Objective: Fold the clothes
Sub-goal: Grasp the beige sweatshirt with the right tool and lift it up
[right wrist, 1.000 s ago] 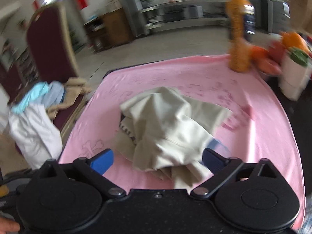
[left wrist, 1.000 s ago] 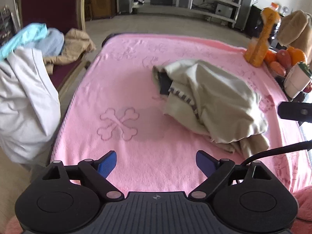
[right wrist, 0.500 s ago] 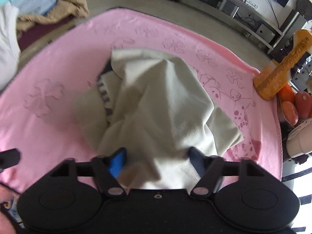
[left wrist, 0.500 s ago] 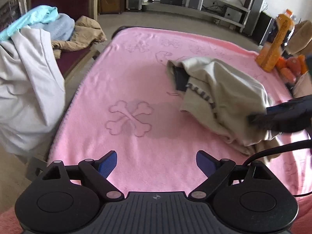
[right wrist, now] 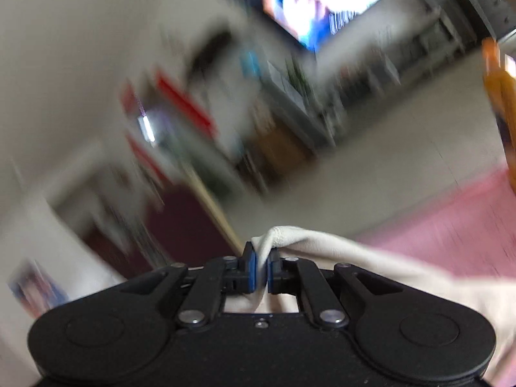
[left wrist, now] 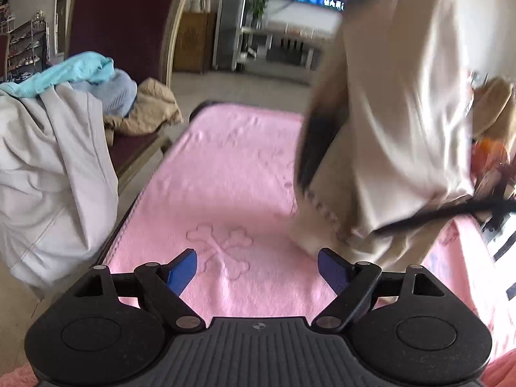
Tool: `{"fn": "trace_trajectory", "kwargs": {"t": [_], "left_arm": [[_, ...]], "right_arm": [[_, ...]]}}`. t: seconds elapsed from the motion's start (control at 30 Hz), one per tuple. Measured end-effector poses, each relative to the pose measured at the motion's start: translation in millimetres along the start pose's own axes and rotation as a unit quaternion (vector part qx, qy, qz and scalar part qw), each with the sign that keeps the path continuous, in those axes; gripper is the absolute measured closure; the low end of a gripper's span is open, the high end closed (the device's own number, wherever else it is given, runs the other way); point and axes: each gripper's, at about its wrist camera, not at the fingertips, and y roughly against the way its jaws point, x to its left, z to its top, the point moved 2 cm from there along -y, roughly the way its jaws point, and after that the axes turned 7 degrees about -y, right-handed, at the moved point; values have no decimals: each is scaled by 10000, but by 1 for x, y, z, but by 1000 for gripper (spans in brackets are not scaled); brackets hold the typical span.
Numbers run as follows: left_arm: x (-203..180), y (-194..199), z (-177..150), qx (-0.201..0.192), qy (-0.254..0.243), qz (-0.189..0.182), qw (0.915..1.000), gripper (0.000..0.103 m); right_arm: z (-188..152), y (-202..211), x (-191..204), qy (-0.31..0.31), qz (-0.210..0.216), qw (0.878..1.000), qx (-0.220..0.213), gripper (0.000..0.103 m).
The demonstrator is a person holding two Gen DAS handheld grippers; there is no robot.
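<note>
A cream garment [left wrist: 396, 122] with a dark striped inner part hangs in the air over the pink towel [left wrist: 225, 174], its lower end just touching the cloth. My right gripper [right wrist: 261, 269] is shut on a fold of that cream garment [right wrist: 322, 248] and points level across the room. My left gripper [left wrist: 258, 269] hovers low over the towel's near end with nothing between its blue pads [left wrist: 182, 269]; its jaws are closing a little. The garment hangs to the right of and beyond it.
A chair at the left carries a pile of clothes: a white garment [left wrist: 54, 174], a light blue one [left wrist: 80, 71] and a tan one [left wrist: 148, 109]. An orange bottle [right wrist: 500, 103] and fruit stand at the table's right edge. A black cable [left wrist: 451, 213] crosses the right side.
My right gripper closed on the cream garment and lifted it off the towel, swinging up to level. My left gripper tilted up and its jaws narrowed slightly.
</note>
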Motion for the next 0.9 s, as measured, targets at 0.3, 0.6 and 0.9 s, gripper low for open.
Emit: {"fn": "trace_trajectory", "kwargs": {"t": [0.3, 0.6, 0.9], "left_arm": [[-15, -2, 0, -63, -343, -107, 9993, 21], [-40, -13, -14, 320, -761, -118, 9965, 21], [-78, -12, 5, 530, -970, -503, 9926, 21]], "right_arm": [[-3, 131, -101, 32, -1117, 9928, -427, 93], [-81, 156, -283, -1190, -3008, 9420, 899, 58], [-71, 143, -245, -201, -2139, 9729, 851, 47]]}}
